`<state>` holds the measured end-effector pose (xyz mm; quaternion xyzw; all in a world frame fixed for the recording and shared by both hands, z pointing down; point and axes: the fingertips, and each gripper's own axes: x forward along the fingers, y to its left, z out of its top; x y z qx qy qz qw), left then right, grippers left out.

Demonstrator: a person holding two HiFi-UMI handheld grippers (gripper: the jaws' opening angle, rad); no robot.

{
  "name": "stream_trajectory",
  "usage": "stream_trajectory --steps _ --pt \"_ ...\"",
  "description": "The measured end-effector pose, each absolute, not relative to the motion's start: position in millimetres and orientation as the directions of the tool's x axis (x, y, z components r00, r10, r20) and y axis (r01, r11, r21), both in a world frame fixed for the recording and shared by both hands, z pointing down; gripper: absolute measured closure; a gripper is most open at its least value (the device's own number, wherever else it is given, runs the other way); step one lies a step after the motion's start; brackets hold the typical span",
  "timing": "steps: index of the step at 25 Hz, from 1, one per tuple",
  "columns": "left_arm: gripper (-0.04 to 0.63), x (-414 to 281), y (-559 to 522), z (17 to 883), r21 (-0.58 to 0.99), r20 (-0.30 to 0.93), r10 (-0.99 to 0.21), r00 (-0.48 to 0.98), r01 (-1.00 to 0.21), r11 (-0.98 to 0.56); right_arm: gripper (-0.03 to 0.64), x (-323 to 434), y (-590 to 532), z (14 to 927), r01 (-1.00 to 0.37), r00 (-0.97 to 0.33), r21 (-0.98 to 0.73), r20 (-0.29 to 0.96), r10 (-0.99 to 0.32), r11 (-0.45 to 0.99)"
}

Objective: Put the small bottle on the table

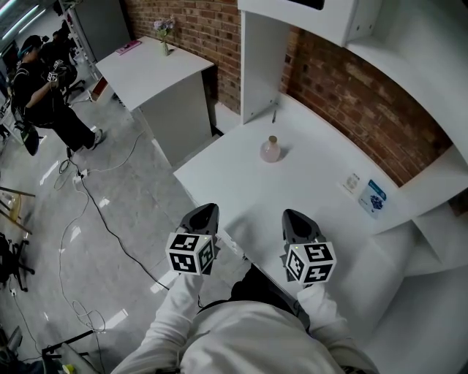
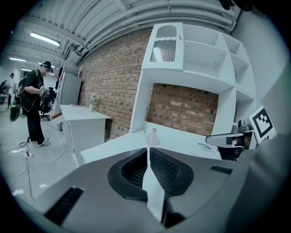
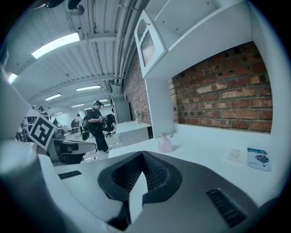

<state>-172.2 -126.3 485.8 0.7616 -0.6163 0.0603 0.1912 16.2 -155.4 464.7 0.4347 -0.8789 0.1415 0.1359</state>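
Note:
A small pink bottle (image 1: 271,150) stands upright on the white table (image 1: 241,182), toward its far side near the white cabinet upright. It also shows ahead in the left gripper view as the bottle (image 2: 152,138) and in the right gripper view as the bottle (image 3: 164,143). My left gripper (image 1: 207,212) hangs at the table's near edge, jaws shut with nothing in them. My right gripper (image 1: 292,217) hovers over the near part of the table, also shut and empty. Both are well short of the bottle.
A pen-like stick (image 1: 274,115) lies behind the bottle. Two small cards (image 1: 364,191) lie at the table's right. A white shelf unit (image 1: 307,14) rises over the brick wall. A second white table (image 1: 150,69) and a person (image 1: 44,91) are at the left; cables run on the floor.

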Motion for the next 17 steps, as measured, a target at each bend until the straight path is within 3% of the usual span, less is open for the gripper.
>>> stream_trajectory --steps 17 --pt "0.561 -182.6 -109.1 480.5 0.204 0.321 -0.921 0.219 -0.966 -0.159 0.589 6.3 -141.2 461.2 -0.795 -0.59 -0.1 0.359 -0.724 0.598"
